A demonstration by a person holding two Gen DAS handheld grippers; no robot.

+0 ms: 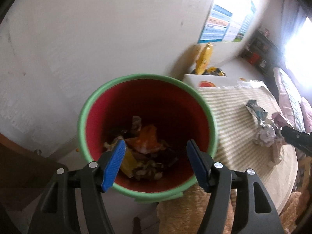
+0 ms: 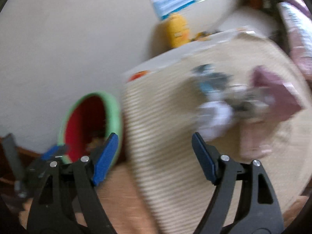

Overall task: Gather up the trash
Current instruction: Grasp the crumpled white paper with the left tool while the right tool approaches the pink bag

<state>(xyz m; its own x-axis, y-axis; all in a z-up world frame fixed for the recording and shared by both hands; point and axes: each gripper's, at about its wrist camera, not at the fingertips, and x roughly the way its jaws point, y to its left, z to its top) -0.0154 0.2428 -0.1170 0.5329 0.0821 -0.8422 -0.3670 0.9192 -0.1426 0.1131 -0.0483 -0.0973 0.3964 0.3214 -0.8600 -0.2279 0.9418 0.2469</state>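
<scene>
Flanking the bin (image 1: 211, 115): striped cloth (image 1: 230, 105), crumpled wrappers (image 1: 261, 120), box (image 1: 210, 81).

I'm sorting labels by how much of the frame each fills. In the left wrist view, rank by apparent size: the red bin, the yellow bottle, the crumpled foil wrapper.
1. red bin, though nearest the camera.
2. crumpled foil wrapper.
3. yellow bottle, farthest away.

Smooth matt plastic bin (image 1: 148, 134) with green rim, ribbed blue rubbery pads (image 1: 115, 165) on black plastic fingers, crinkled shiny foil wrapper (image 1: 256, 112), striped woven tablecloth (image 1: 234, 105)
</scene>
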